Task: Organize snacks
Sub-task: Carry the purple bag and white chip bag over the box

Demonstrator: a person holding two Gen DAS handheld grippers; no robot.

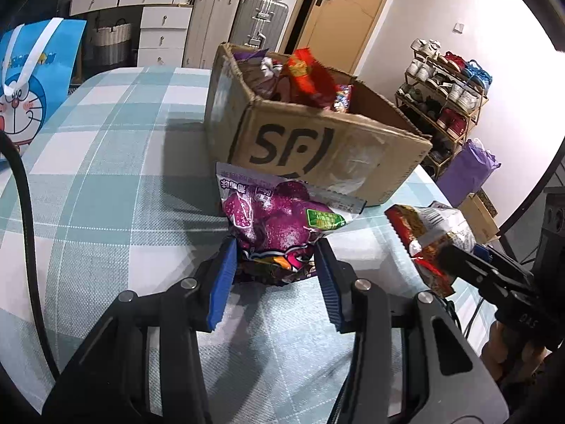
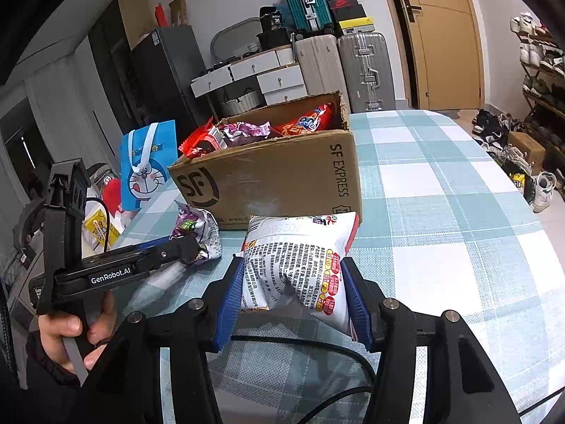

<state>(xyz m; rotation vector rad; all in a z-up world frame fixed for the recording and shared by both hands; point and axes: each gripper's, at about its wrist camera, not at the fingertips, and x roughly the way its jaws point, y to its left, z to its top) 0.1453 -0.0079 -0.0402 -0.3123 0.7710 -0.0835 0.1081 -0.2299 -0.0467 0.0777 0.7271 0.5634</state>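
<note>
I note both grippers pinching packets, left gripper (image 1: 275,258) the purple snack bag (image 1: 275,222), right gripper (image 2: 293,282) the white packet (image 2: 300,258); SF cardboard box (image 1: 317,141) lies directly ahead of both

A purple snack bag (image 1: 272,226) is pinched between the blue pads of the left claw (image 1: 275,258) on the checked counter (image 1: 106,176), just before a cardboard box (image 1: 317,148) filled with snacks. A red-and-white bag (image 1: 430,233) is held by the right claw (image 1: 455,254).
</note>
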